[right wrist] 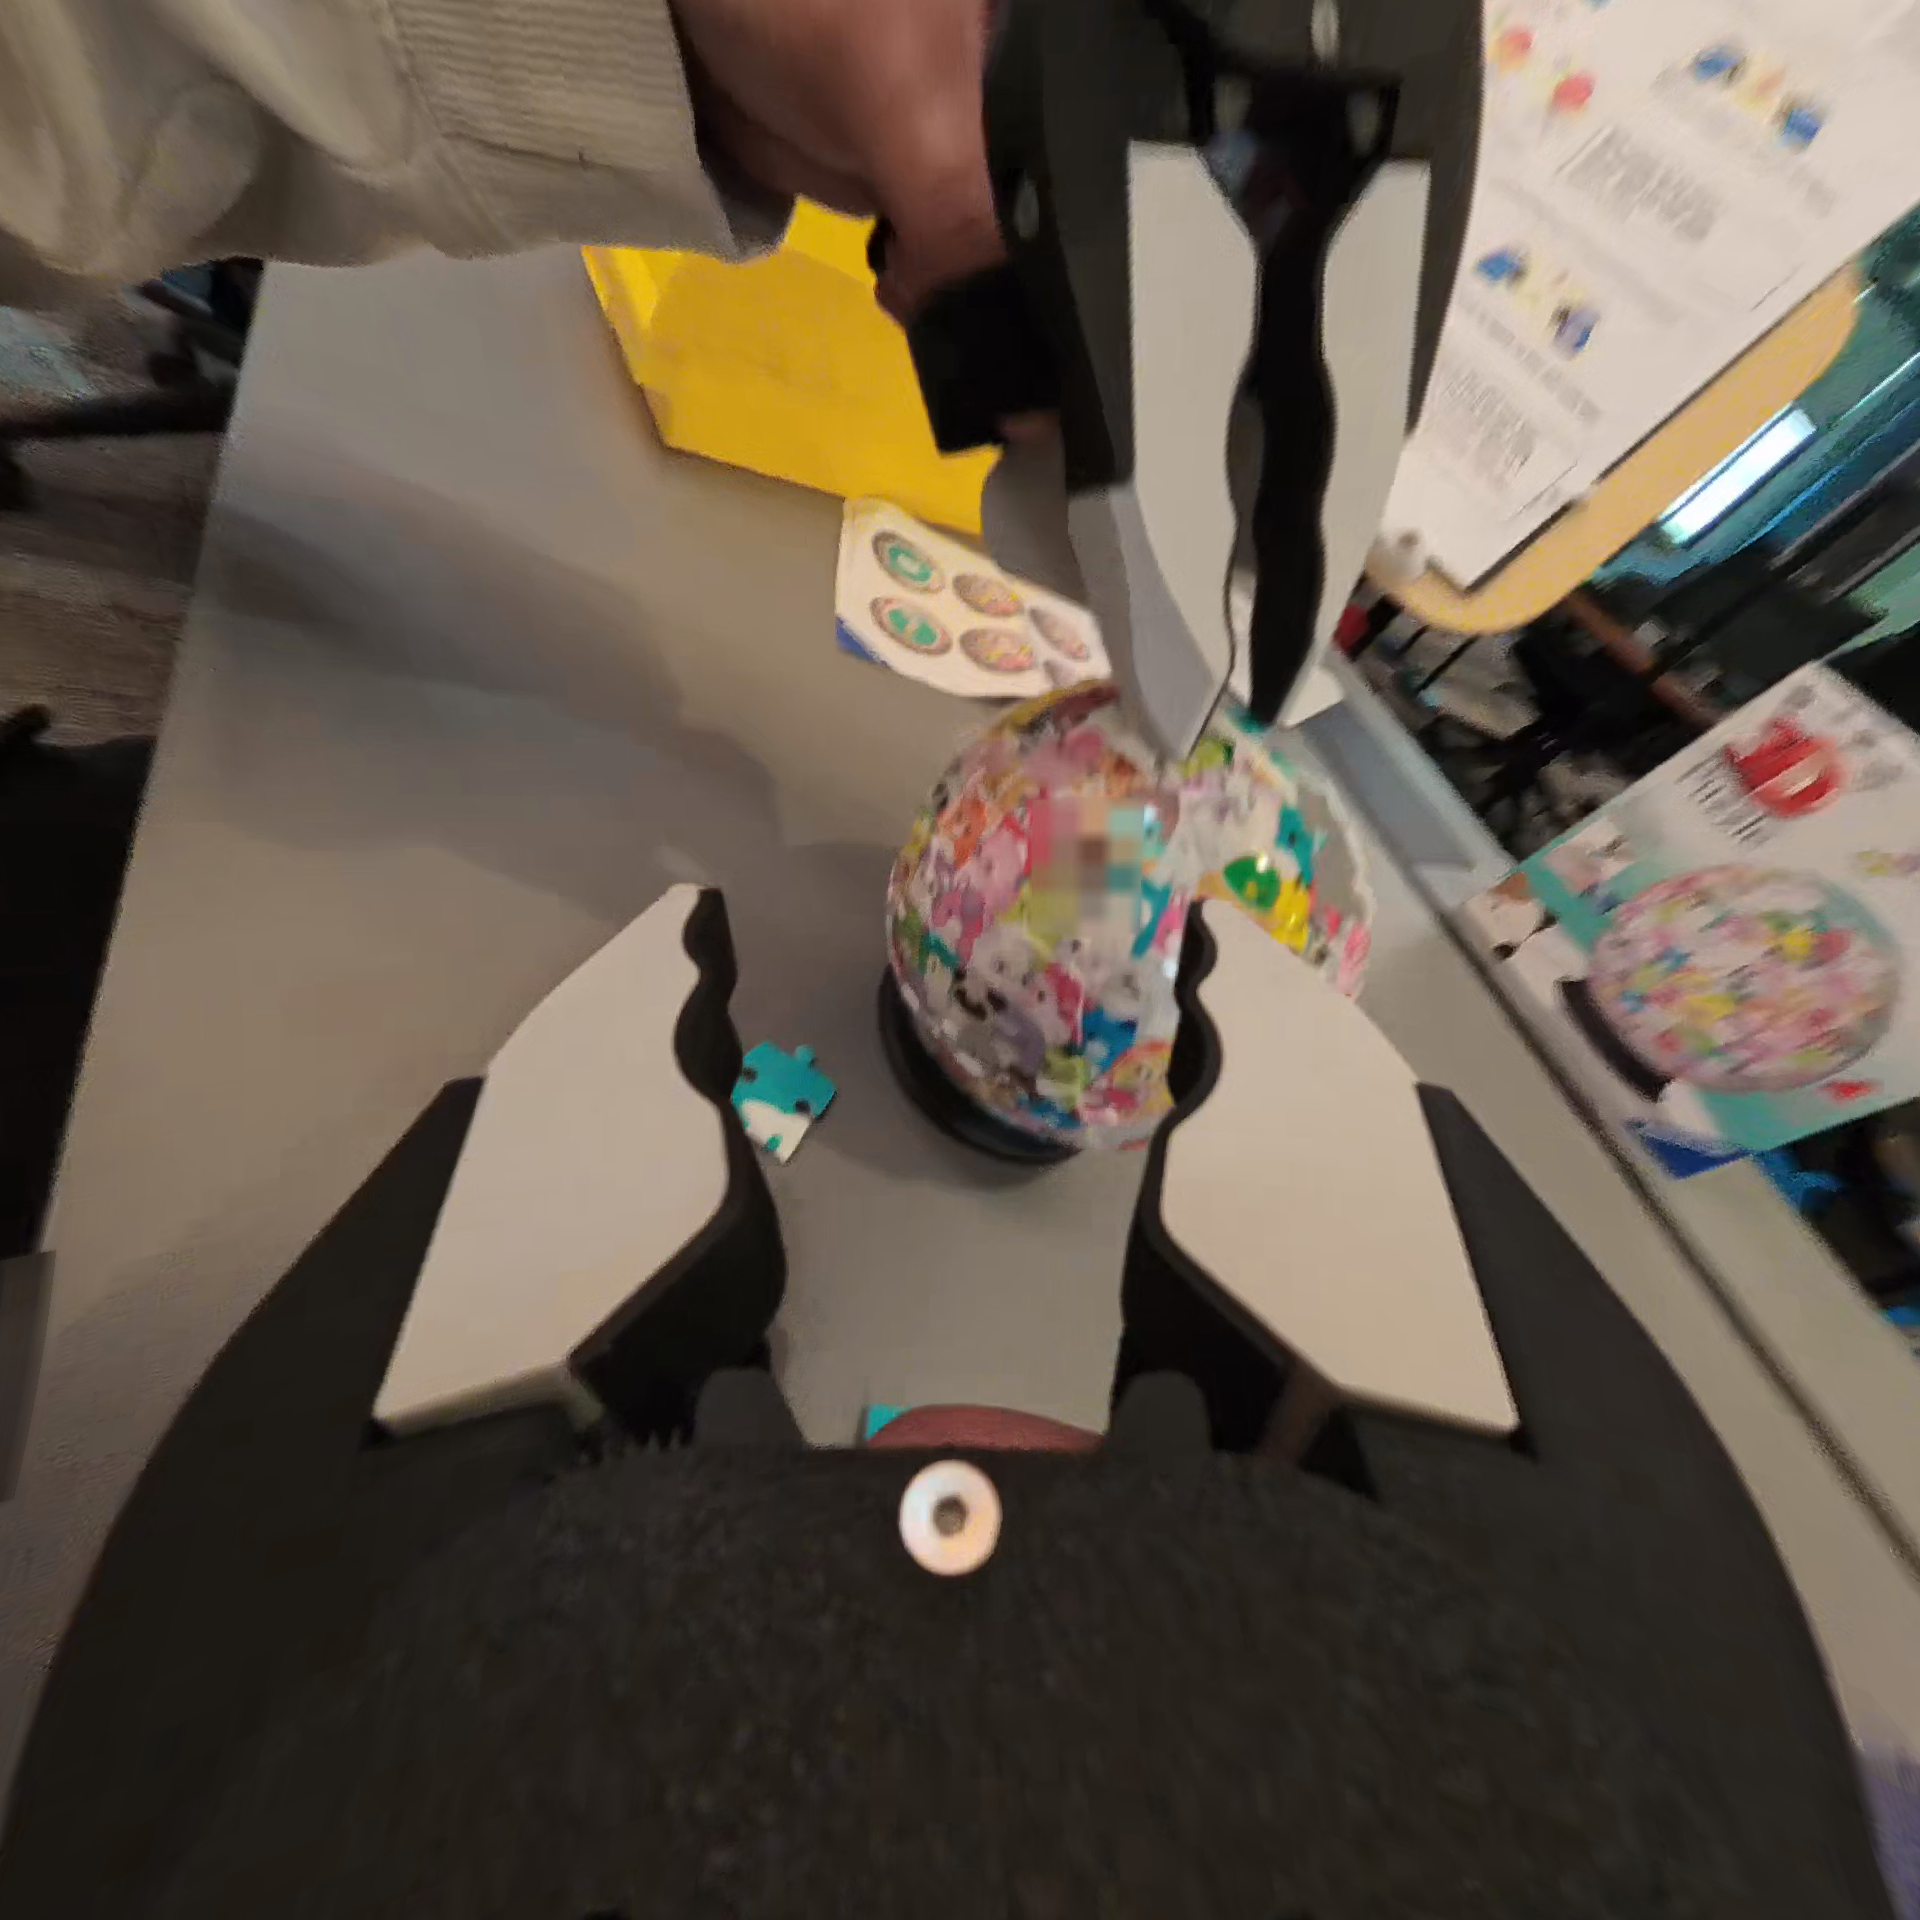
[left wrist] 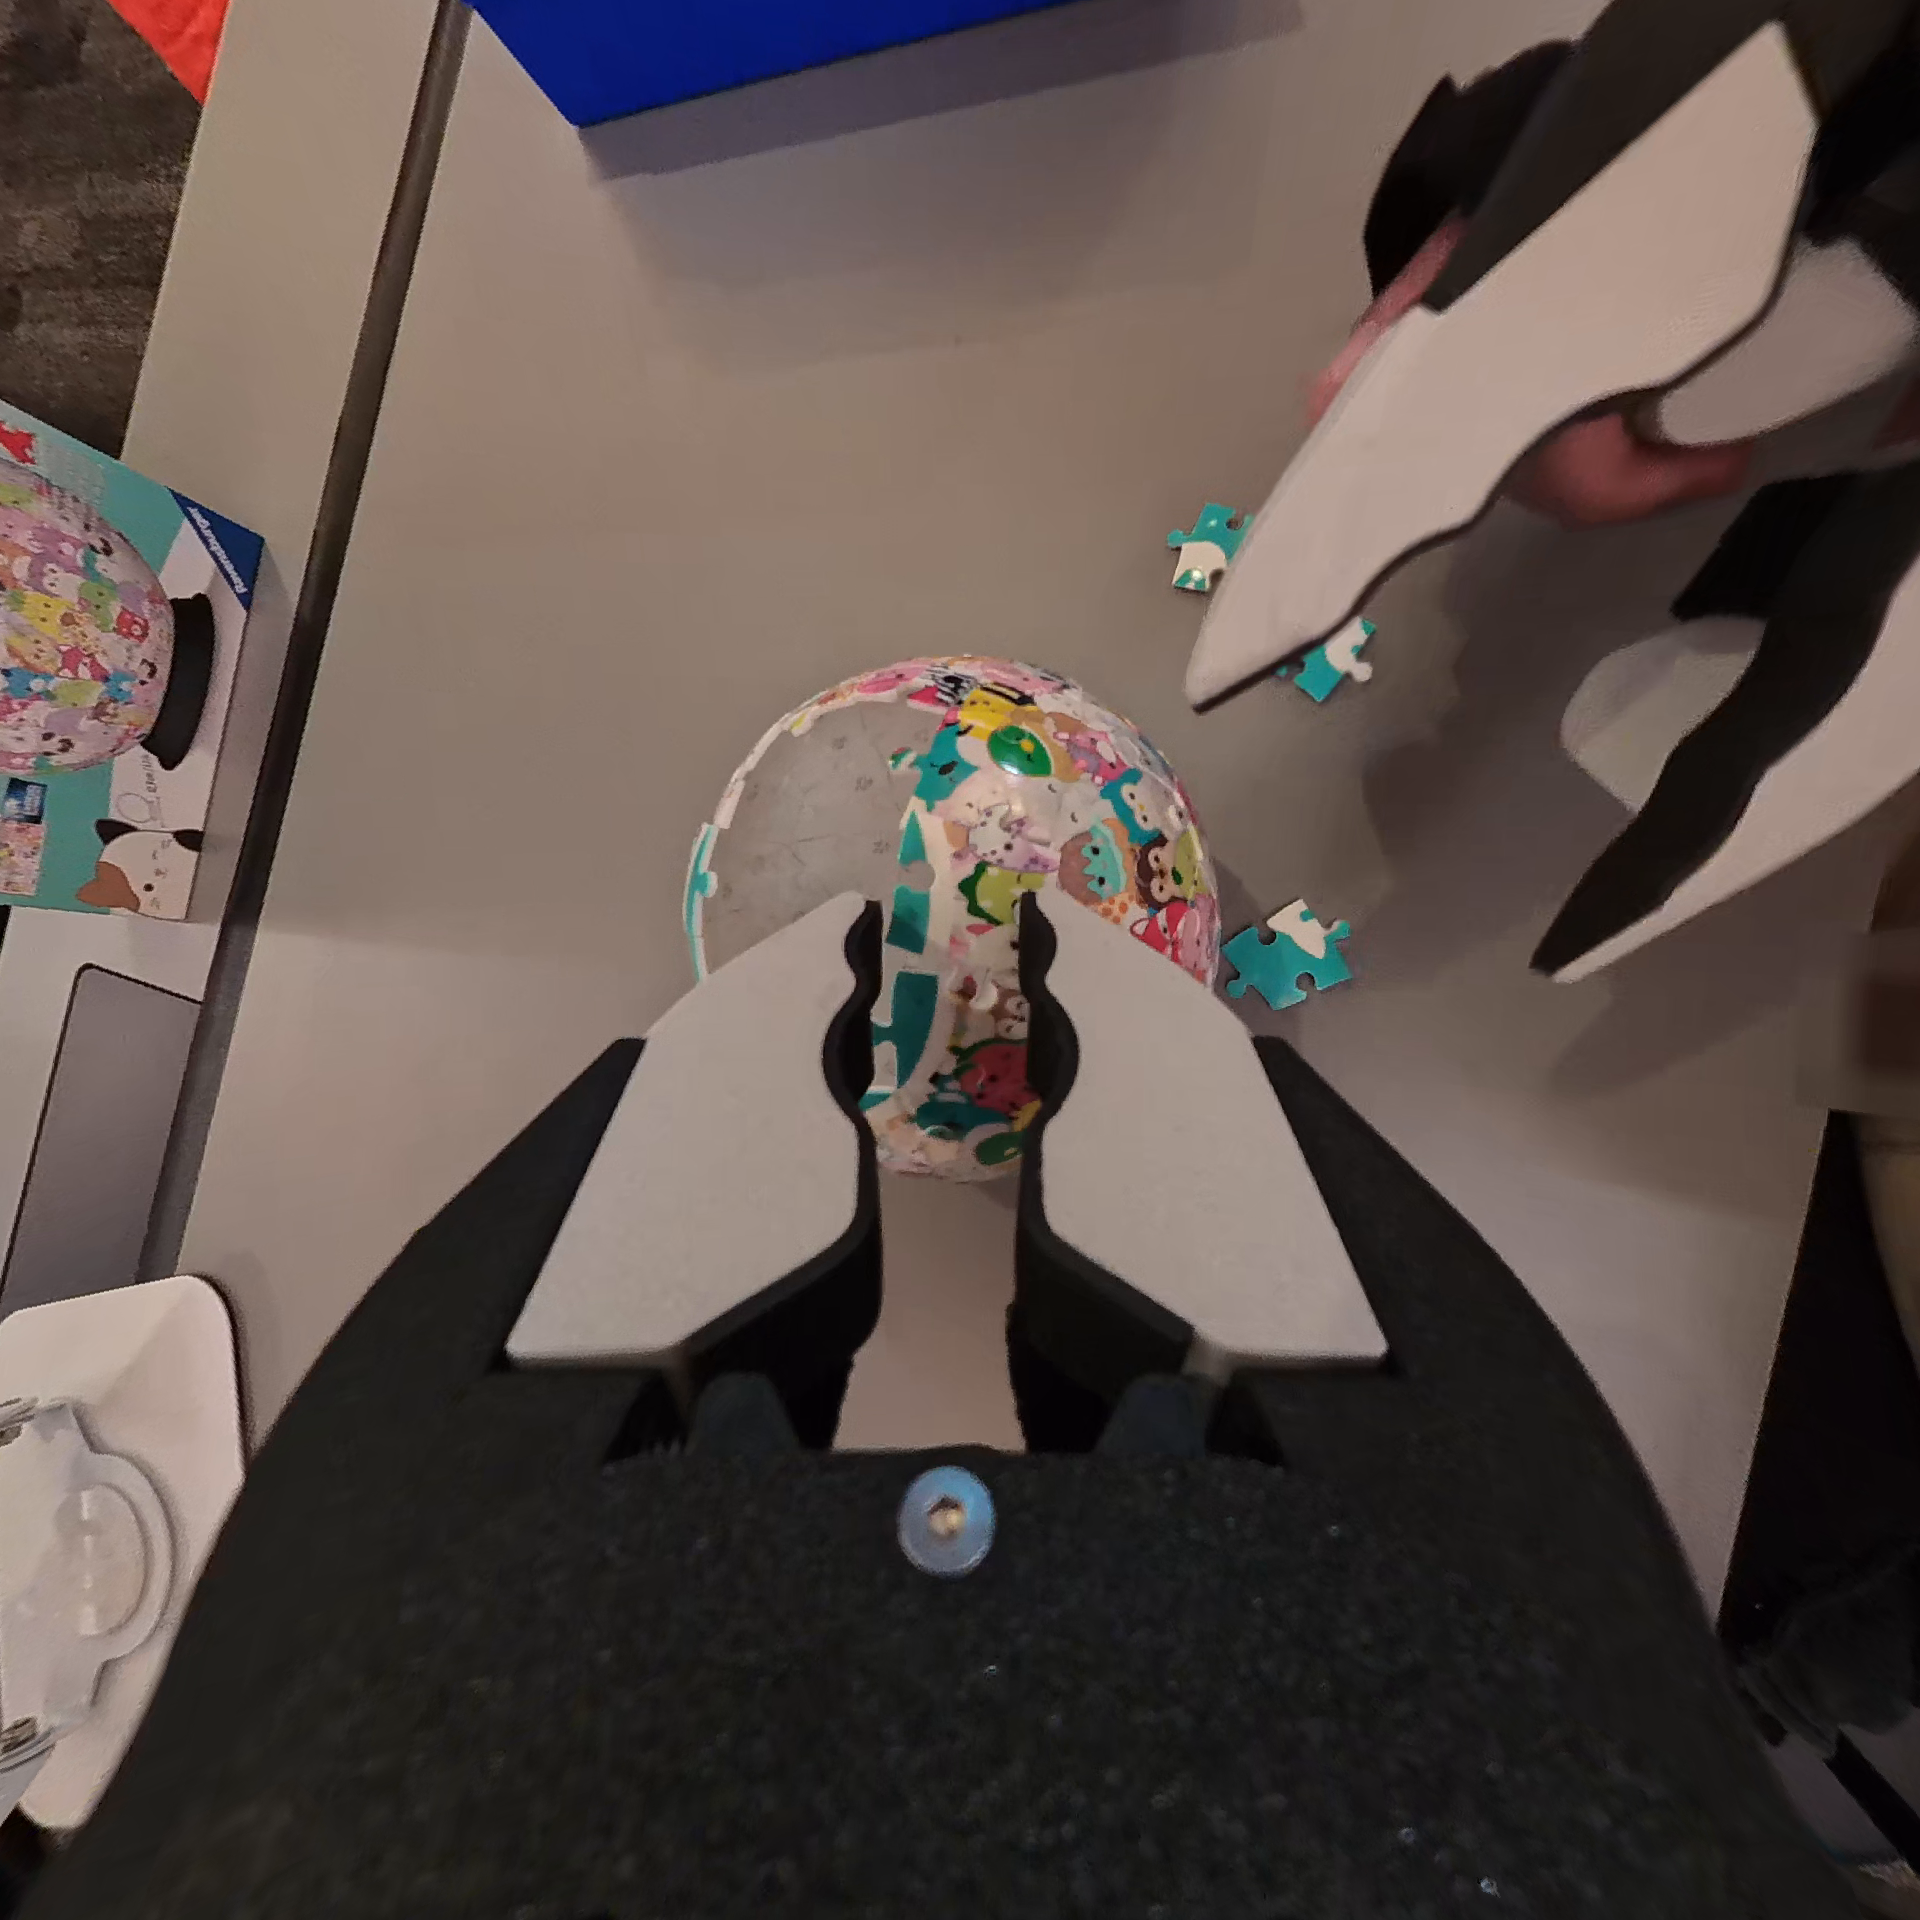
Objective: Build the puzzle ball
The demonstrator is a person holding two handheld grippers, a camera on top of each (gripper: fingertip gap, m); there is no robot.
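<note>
The puzzle ball [left wrist: 1101,831] is a colourful, partly built shell with an open gap on its left side. It stands on a black stand [right wrist: 977,1127] on the grey table [left wrist: 727,416]. My left gripper [left wrist: 948,914] comes down onto the ball's top by the gap's rim, its fingers close together on a teal puzzle piece [left wrist: 914,862]; it also shows in the right wrist view [right wrist: 1226,717]. My right gripper [right wrist: 956,914] is open and empty, above the table to the right of the ball [right wrist: 1039,935]. Three loose teal pieces [left wrist: 1288,956] [left wrist: 1205,545] [left wrist: 1330,660] lie beside the ball.
The puzzle's box [left wrist: 94,675] lies at the table's left edge, with a white tray [left wrist: 104,1507] nearer. A blue box [left wrist: 779,52] sits at the far side. A yellow bag [right wrist: 769,353], a sticker sheet [right wrist: 956,613] and a printed sheet [right wrist: 1662,208] lie behind the ball.
</note>
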